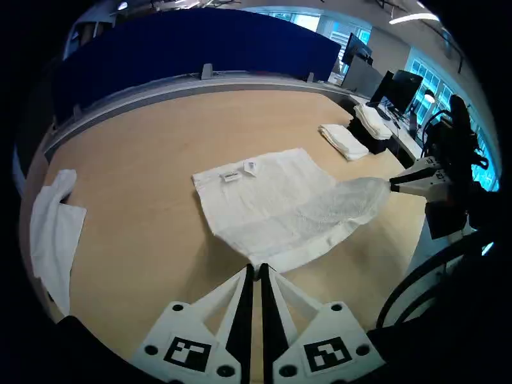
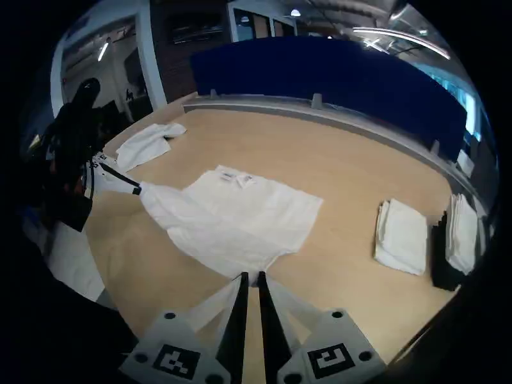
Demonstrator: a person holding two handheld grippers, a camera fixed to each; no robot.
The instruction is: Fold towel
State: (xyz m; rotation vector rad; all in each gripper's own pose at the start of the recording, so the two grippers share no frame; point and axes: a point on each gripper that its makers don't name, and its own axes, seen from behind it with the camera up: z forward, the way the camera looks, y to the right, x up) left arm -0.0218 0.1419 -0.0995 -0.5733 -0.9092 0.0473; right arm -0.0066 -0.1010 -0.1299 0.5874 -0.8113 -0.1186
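Towel (image 1: 269,198): white, spread near the middle of the table (image 1: 141,160), with two tags near a far corner and both near corners raised off the wood. One raised corner is pinched between the closed fingers of the left gripper (image 1: 256,267); the other is clamped the same way by the right gripper (image 2: 249,276). In the left gripper view, a loose towel (image 1: 54,237) is seen at the table's left edge, a folded towel (image 1: 344,141) and a stack (image 1: 372,120) at the far right corner, and a partition (image 1: 192,45) along the far edge.

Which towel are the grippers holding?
The spread-out towel in the middle: the left gripper and right gripper each pinch a corner. The crumpled towel and the folded towels lie untouched.
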